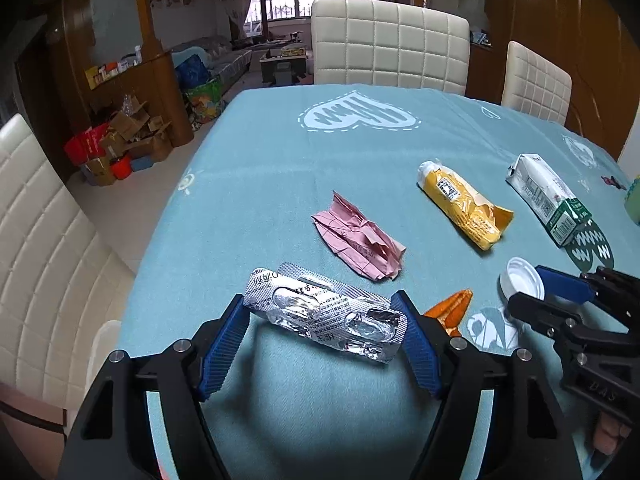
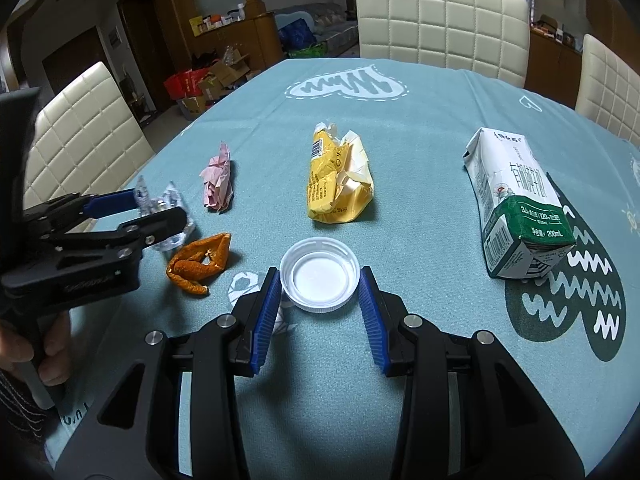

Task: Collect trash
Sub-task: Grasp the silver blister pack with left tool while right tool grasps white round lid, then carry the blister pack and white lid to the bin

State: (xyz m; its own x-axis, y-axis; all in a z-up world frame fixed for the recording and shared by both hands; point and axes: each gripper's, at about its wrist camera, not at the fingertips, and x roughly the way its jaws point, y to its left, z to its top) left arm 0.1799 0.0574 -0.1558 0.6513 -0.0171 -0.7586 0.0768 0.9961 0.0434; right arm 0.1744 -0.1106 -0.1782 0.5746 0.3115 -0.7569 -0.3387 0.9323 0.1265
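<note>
My left gripper (image 1: pixel 324 320) is shut on a silver foil pill blister pack (image 1: pixel 324 312), its blue pads touching both ends; the pack also shows in the right wrist view (image 2: pixel 168 216). My right gripper (image 2: pixel 319 292) is shut on a white plastic lid (image 2: pixel 319 280), pads against its rim; the lid also shows in the left wrist view (image 1: pixel 522 282). On the teal tablecloth (image 2: pixel 420 120) lie a crumpled pink paper (image 1: pixel 360 242), a yellow wrapper (image 1: pixel 464 204), a milk carton (image 2: pixel 516 204) and an orange peel (image 2: pixel 202 260).
White padded chairs (image 2: pixel 440 20) stand around the table: at the far side, the far right and the left. Cardboard boxes and bags (image 1: pixel 120 140) are piled on the floor at the left. A green object (image 1: pixel 634 200) sits at the table's right edge.
</note>
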